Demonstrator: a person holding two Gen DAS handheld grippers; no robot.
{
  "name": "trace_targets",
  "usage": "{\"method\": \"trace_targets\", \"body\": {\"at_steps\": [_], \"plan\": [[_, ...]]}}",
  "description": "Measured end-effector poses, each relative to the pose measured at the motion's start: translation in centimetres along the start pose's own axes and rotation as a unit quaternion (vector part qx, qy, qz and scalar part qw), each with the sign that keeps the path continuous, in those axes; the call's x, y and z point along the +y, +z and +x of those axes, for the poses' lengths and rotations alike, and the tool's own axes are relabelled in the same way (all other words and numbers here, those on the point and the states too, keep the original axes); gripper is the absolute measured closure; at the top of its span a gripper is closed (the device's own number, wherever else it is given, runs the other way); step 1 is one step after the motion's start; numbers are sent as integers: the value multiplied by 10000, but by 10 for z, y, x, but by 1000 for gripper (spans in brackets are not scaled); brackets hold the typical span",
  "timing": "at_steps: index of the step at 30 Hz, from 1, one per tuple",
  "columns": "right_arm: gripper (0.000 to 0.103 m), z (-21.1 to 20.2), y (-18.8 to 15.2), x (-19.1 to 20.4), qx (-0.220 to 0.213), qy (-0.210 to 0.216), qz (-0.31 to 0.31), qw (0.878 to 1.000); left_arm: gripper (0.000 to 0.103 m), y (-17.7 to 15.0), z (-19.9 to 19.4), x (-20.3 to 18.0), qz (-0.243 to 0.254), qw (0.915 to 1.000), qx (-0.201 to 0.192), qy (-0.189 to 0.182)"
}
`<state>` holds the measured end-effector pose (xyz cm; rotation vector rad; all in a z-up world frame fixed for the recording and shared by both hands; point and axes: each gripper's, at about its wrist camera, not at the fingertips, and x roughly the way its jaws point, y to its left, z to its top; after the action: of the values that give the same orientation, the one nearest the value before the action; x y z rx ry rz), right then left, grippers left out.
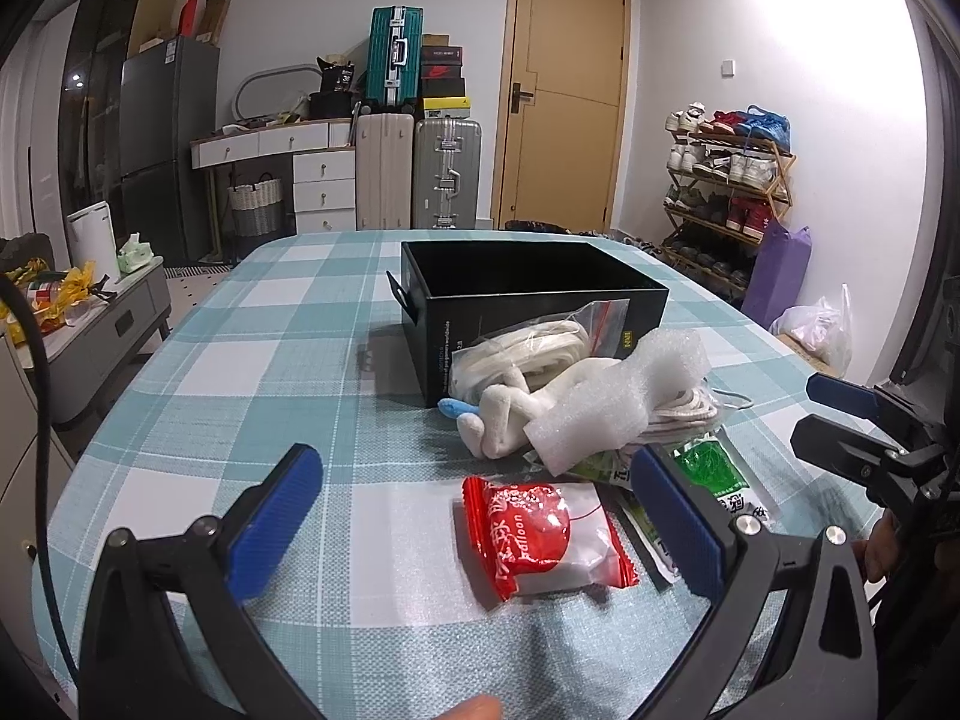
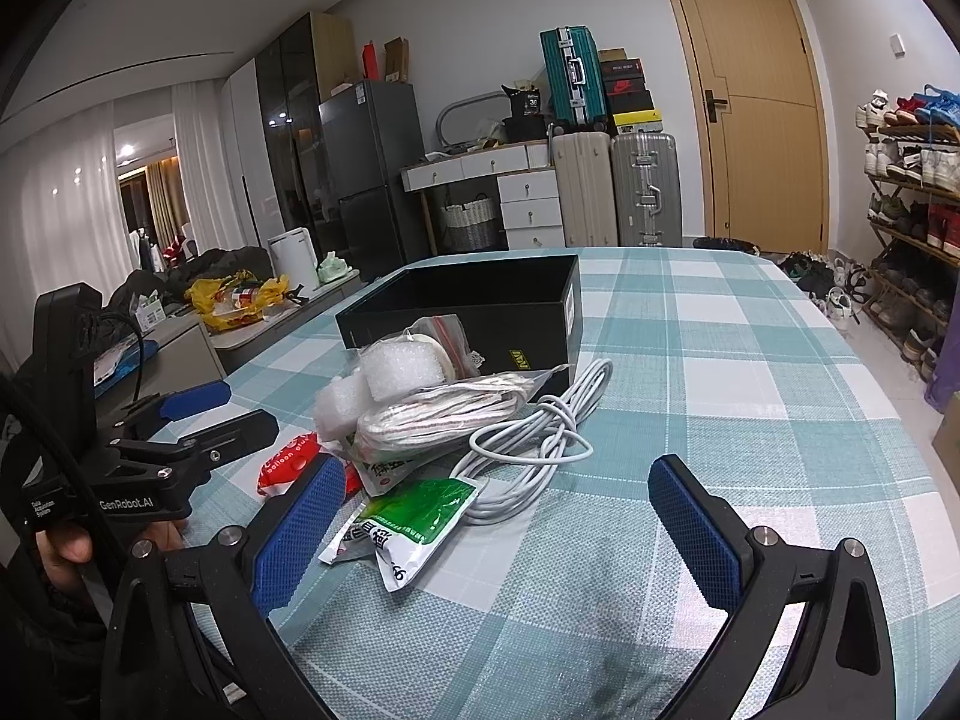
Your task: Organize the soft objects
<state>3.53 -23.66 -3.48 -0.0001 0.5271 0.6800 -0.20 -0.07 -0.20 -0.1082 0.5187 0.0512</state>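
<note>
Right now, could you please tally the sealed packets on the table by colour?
Red packet: 1
Green packets: 2
Total: 3

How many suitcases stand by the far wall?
3: a teal suitcase on top, a beige suitcase below it, and a silver suitcase beside the door. Others may be hidden.

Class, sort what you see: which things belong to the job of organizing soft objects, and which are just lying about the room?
Belong to the job:
black box
red balloon packet
plush toy
white foam sheet
green packet
white cable
bagged cord

Just lying about:
suitcases
shoe rack
door
</note>
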Motion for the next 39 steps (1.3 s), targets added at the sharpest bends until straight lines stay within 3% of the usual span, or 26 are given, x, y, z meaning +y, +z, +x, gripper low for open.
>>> {"method": "trace_targets", "body": {"at_steps": [31, 39], "plan": [[0, 5, -1, -1, 84, -29, -55, 9999, 0, 3, 2, 0, 34, 9999, 139, 93], [0, 8, 5, 4, 243, -220, -184, 9993, 0, 8, 1, 1, 122, 9997, 187, 112]]}}
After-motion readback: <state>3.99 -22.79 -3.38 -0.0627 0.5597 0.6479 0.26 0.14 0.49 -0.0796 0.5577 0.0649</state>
